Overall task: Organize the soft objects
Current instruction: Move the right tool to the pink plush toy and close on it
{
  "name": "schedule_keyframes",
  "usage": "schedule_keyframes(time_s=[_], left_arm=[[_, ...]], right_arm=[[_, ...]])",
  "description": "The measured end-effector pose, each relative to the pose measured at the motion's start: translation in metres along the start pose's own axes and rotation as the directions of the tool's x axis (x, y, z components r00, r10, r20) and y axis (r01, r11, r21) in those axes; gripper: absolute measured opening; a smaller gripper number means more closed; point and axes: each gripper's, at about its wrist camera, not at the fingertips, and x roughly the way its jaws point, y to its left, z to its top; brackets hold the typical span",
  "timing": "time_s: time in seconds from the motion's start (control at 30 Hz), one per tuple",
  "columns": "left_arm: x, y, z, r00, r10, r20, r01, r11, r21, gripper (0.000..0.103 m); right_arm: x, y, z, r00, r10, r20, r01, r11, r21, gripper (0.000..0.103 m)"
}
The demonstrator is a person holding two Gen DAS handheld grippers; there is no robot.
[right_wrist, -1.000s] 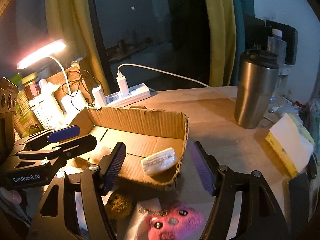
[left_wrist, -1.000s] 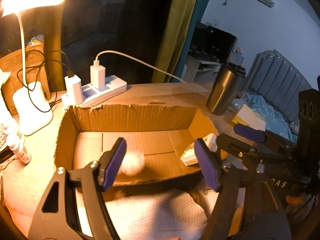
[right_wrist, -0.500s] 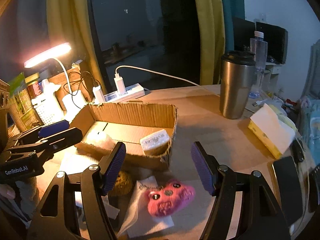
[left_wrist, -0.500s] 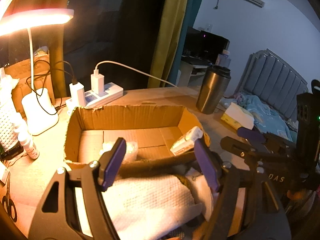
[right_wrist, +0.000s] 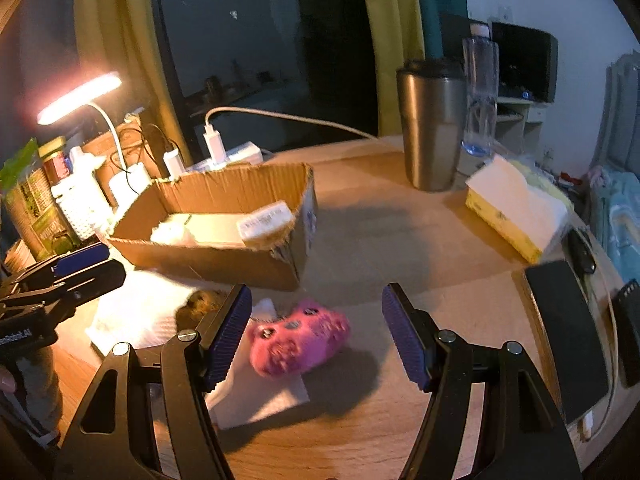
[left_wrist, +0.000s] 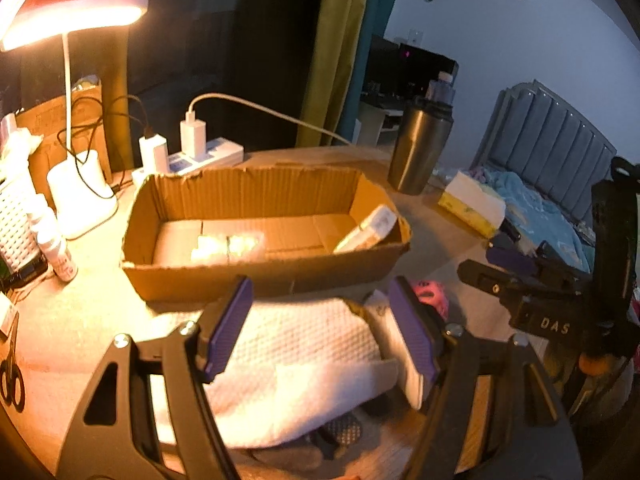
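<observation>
An open cardboard box (left_wrist: 264, 280) holds a white soft wad (left_wrist: 228, 246) and a white packet (left_wrist: 368, 232) leaning in its right corner. A white waffle cloth (left_wrist: 296, 344) lies in front of the box, under my open, empty left gripper (left_wrist: 320, 320). To its right a pink plush toy (right_wrist: 298, 338) rests on white paper, just beyond the gap of my open right gripper (right_wrist: 316, 330), untouched. A brown fuzzy lump (right_wrist: 202, 306) sits between cloth and toy. Each gripper shows in the other's view: the left gripper (right_wrist: 94, 266), the right gripper (left_wrist: 496, 268).
A steel tumbler (right_wrist: 432, 128) and a yellow tissue pack (right_wrist: 516, 208) stand right of the box. A dark phone (right_wrist: 568, 336) lies near the table's right edge. A lit desk lamp (left_wrist: 80, 200), a power strip (left_wrist: 200, 156), small bottles (left_wrist: 60, 252) and scissors (left_wrist: 12, 380) crowd the left.
Both grippers have drawn back from the box toward the table's near side. The box now looks farther off, and the white cloth and pink toy have come fully into view.
</observation>
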Motion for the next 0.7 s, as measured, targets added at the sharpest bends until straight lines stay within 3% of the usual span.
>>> schedule_keyframes(time_s=[0.5,0.6,0.7], left_arm=[[0.019,0.013,-0.027,0.989,0.102,-0.108,-0.104,0.995,-0.011,0.072],[0.023,0.021,-0.031,0.982,0.132,-0.136,-0.136,0.991,-0.022,0.087],[0.029,0.027,-0.037,0.977,0.118,-0.175,-0.126,0.992,-0.033,0.089]], right_arm=[[0.039,-0.002,-0.024,0.993,0.065,-0.101,-0.064,0.998,0.015,0.072],[0.044,-0.001,-0.026,0.991,0.074,-0.112,-0.073,0.997,0.014,0.072],[0.047,0.0,-0.026,0.989,0.087,-0.121,-0.085,0.996,0.018,0.072]])
